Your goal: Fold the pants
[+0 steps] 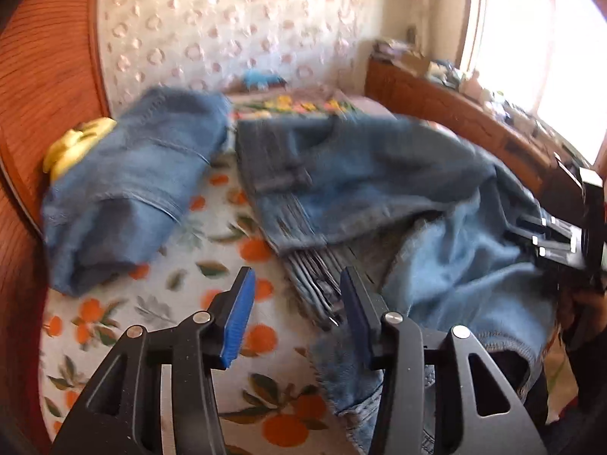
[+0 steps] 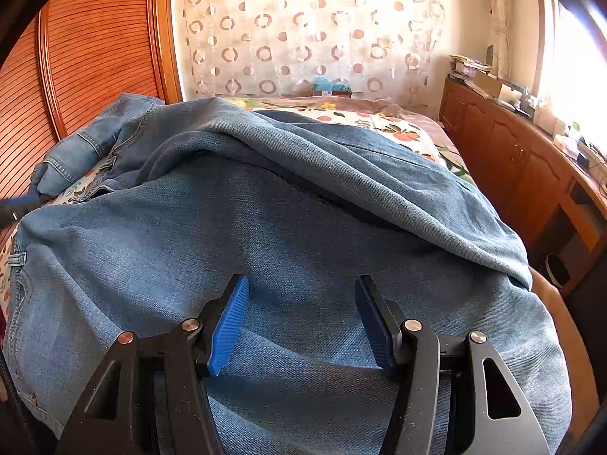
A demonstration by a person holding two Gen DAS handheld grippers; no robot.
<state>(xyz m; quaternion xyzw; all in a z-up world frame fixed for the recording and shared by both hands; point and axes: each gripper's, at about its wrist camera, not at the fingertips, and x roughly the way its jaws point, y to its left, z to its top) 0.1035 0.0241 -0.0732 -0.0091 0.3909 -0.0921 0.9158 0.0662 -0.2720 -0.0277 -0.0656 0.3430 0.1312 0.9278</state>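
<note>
Blue denim pants (image 1: 379,174) lie crumpled on the bed, waistband toward the left, the fabric bunched in folds. My left gripper (image 1: 297,295) is open and empty, just above the bedsheet at the pants' near edge. In the right wrist view the pants (image 2: 303,227) fill the frame, one layer folded over another. My right gripper (image 2: 301,314) is open, its fingers spread right over the denim. The right gripper also shows at the far right of the left wrist view (image 1: 561,235), against the pants.
A second folded denim garment (image 1: 125,189) lies at the left by the wooden headboard (image 1: 45,76), with a yellow item (image 1: 76,144) behind it. The bedsheet (image 1: 189,314) has an orange fruit print. A wooden cabinet (image 2: 523,159) with clutter runs along the right under a window.
</note>
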